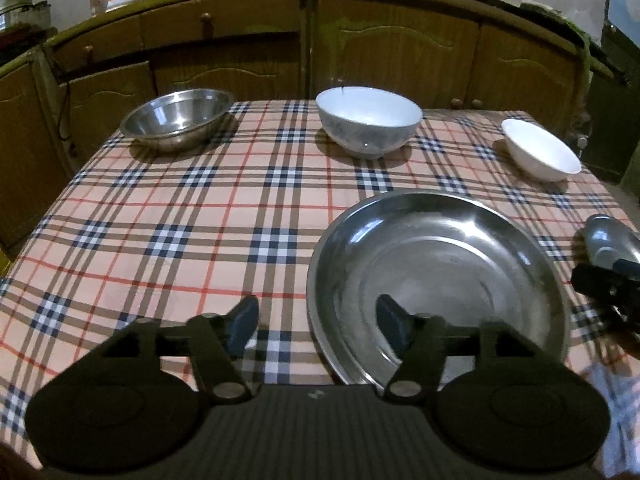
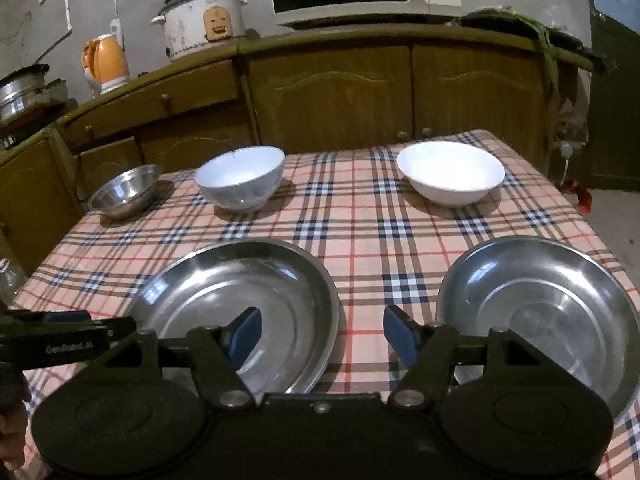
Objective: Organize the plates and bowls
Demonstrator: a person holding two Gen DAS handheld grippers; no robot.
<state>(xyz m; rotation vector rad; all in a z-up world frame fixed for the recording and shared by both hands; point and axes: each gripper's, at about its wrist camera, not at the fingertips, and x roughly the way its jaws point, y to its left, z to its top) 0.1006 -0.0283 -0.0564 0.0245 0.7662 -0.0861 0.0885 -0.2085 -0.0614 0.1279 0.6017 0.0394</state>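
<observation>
A: What sits on the checked tablecloth (image 2: 360,216)?

B: At the far edge, a small steel bowl (image 2: 126,190), a pale blue bowl (image 2: 240,182) and a white bowl (image 2: 450,172); nearer, two steel plates, left (image 2: 240,288) and right (image 2: 540,304). All hold nothing.

A: And the grippers?

B: The left gripper (image 1: 318,324) and the right gripper (image 2: 322,330) both stand released, jaws apart, grasping nothing.

Left wrist view: I look down over the near left of the checked tablecloth (image 1: 168,216), facing the far cabinets (image 1: 400,48).
Right wrist view: further right, slightly higher, same facing.
Shared: large steel plate (image 1: 436,280) (image 2: 240,300), three far bowls.
</observation>
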